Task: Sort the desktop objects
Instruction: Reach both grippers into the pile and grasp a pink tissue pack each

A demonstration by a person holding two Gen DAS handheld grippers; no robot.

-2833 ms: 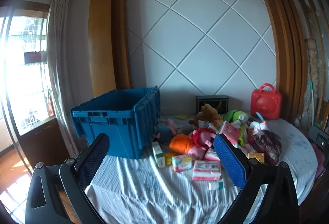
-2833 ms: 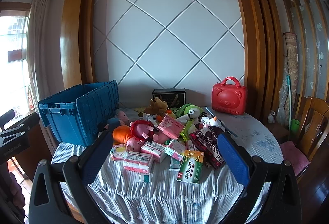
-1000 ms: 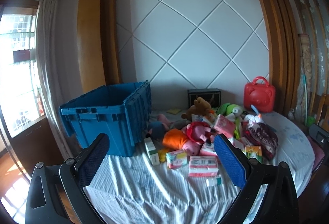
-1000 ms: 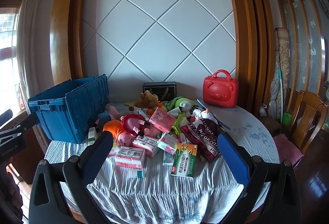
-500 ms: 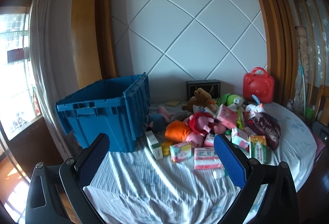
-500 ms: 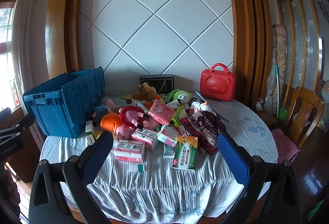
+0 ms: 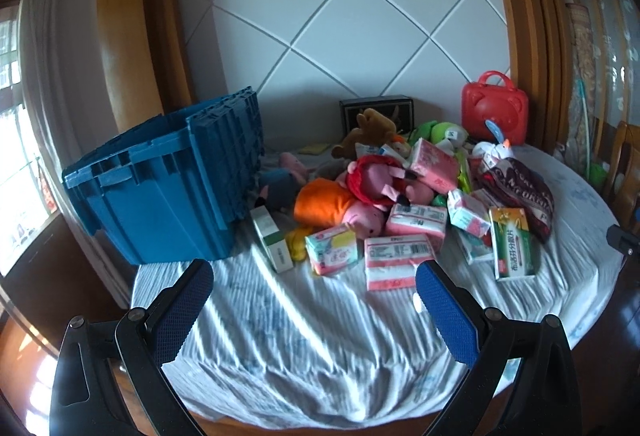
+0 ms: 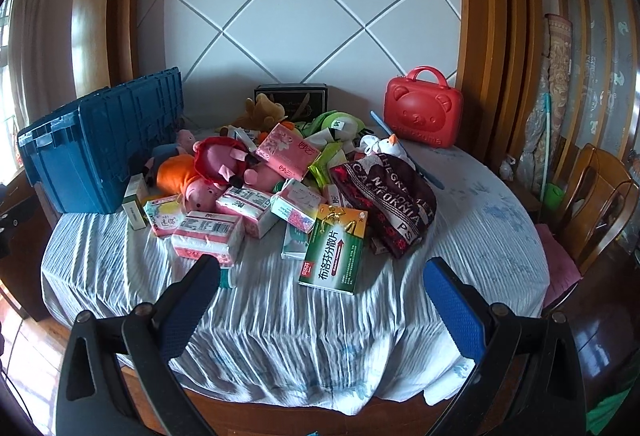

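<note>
Left tool (image 7: 313,278): black frame, blue-padded fingers (image 7: 188,300) spread wide, empty, touching nothing, poised above the near edge of the round worktop (image 7: 320,336) under its white-and-blue wrinkled cloth. Right tool (image 8: 321,276): same build, spread wide, empty, held over the near cloth short of the green-and-white medicine box (image 8: 334,250). Heap of desktop objects (image 8: 280,175) mid-worktop: pink tissue packs, pink pig plush toys, orange plush, brown bear plush, green plush, dark red printed bag (image 8: 386,199). Large open blue plastic crate (image 7: 168,187) at the left edge, a small white-and-green carton (image 7: 272,238) leaning just beside its corner. Red bear-faced plastic case (image 8: 424,115) at the back right, well apart from the crate; black box (image 8: 291,97) against the wall behind the plush toys. Crate interior hidden from both views. Small item by the right tool's left finger partly covered, unidentifiable. Print on most packs too small to read. Left-wrist view motion-blurred across the cloth. Lower items in the heap buried, outlines unclear.
</note>
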